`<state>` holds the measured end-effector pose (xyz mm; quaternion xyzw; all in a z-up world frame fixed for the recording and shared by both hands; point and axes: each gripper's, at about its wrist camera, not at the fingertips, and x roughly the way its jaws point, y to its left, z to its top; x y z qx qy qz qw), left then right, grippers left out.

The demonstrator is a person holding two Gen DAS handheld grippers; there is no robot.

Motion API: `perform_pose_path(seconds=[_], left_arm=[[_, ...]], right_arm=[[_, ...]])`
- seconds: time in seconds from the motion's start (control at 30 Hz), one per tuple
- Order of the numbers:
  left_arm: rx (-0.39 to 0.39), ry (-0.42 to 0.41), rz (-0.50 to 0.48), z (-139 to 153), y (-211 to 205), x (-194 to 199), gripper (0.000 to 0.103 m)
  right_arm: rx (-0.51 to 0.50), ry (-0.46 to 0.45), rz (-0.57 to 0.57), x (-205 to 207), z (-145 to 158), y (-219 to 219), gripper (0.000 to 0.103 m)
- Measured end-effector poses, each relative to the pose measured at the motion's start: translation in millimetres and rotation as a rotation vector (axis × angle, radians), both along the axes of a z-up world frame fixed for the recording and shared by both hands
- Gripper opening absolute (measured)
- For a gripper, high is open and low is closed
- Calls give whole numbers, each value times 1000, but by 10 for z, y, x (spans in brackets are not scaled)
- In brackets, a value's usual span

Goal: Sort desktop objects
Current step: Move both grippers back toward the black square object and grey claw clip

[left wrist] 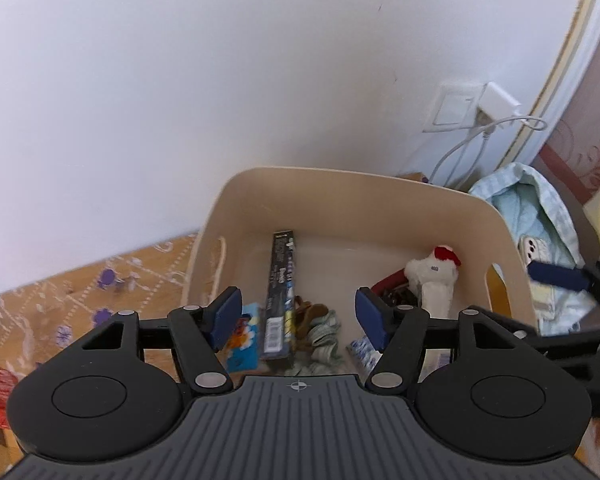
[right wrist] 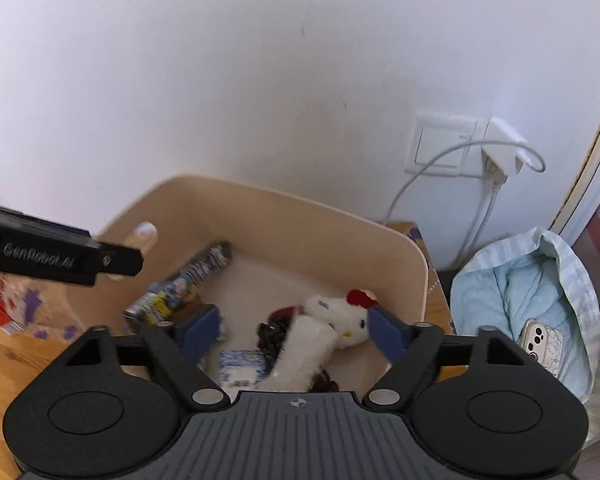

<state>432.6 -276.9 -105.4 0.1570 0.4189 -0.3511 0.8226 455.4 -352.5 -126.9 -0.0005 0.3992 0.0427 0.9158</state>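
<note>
Both grippers, left (left wrist: 298,316) & right (right wrist: 294,334), open & empty over beige bin (left wrist: 380,196) w/ plush toy (right wrist: 324,328), long box (left wrist: 280,292) already in; sorting prob. nearly done.

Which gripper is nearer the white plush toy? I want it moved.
Right. The right gripper hangs directly above the white plush toy; the left gripper hangs left of it, above the long dark box.
</note>
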Motion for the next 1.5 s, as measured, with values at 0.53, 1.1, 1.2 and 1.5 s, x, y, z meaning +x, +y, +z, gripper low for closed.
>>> perform_pose_path(seconds=[0.53,1.1,1.2,1.5], left_arm=[[99,122,22,-309,1383,-848,73],[214,206,28,-1164,1642,-1275,72],[201,204,54,-1209,1649,-1208,73],[118,263,131,-1138,1772,-1124,73]], right_arm=[[41,-36,65,-919,126,275,103],[33,136,76,-1357,-406,575,103],[36,147,80,-1359,-451,619,103],[20,158,112,-1222,-571,814,103]])
